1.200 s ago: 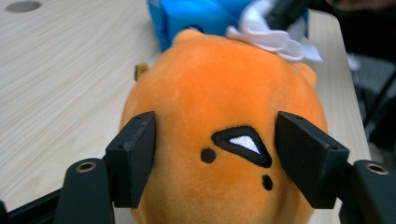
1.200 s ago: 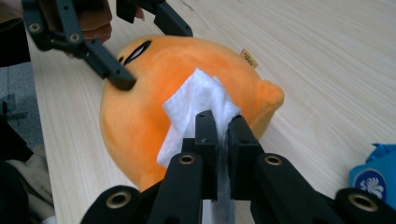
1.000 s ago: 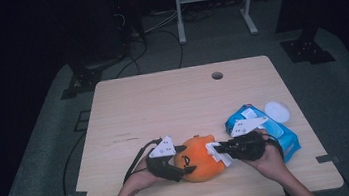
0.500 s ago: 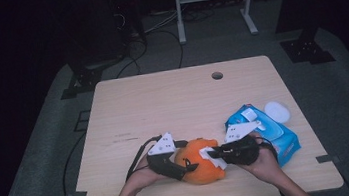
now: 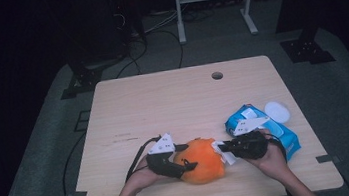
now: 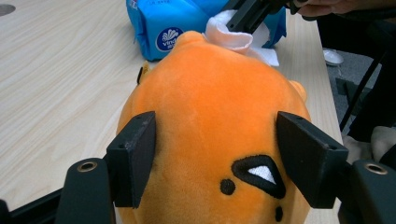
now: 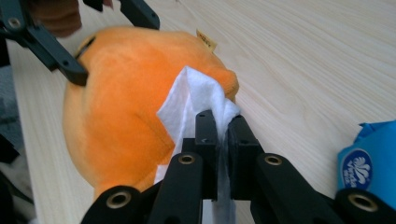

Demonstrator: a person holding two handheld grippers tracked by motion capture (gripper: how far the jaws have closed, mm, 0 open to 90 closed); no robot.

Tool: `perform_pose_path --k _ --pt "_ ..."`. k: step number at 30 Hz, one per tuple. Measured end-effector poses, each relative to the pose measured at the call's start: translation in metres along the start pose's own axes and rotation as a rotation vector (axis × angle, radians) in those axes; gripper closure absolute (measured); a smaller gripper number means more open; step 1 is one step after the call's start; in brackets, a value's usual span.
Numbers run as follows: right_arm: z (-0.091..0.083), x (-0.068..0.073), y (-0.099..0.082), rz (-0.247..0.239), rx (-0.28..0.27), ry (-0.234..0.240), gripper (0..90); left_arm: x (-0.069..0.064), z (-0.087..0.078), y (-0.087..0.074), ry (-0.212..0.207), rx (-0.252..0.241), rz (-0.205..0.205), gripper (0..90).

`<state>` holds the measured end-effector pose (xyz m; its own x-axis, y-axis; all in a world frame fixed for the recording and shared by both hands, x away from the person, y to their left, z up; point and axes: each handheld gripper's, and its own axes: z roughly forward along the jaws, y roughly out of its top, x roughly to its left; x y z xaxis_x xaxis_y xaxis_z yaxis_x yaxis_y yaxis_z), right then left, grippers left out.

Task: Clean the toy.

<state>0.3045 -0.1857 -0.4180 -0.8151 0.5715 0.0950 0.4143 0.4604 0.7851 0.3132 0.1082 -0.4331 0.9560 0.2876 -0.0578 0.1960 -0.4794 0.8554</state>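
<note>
**Fingers brace the toy, wipe may slip**

Your left fingers (image 6: 140, 156), just closing, straddle the orange plush toy (image 6: 210, 121) on the worktop (image 5: 163, 104). Your right fingers (image 7: 208, 126) clamp the white wipe (image 7: 194, 95) against it. Rub hard and the toy could squirm free.

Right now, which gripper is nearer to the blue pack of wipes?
Right. The right gripper, shut on a white wipe against the orange plush toy, sits right beside the blue wipes pack. The left gripper straddles the toy's far side, away from the pack.
</note>
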Motion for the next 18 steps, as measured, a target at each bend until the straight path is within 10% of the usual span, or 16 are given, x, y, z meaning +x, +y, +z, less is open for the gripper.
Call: perform_pose_path --k 18 --pt "0.001 0.004 0.01 0.008 -0.038 0.006 84.0 -0.001 0.003 -0.002 0.013 -0.007 0.002 29.9"
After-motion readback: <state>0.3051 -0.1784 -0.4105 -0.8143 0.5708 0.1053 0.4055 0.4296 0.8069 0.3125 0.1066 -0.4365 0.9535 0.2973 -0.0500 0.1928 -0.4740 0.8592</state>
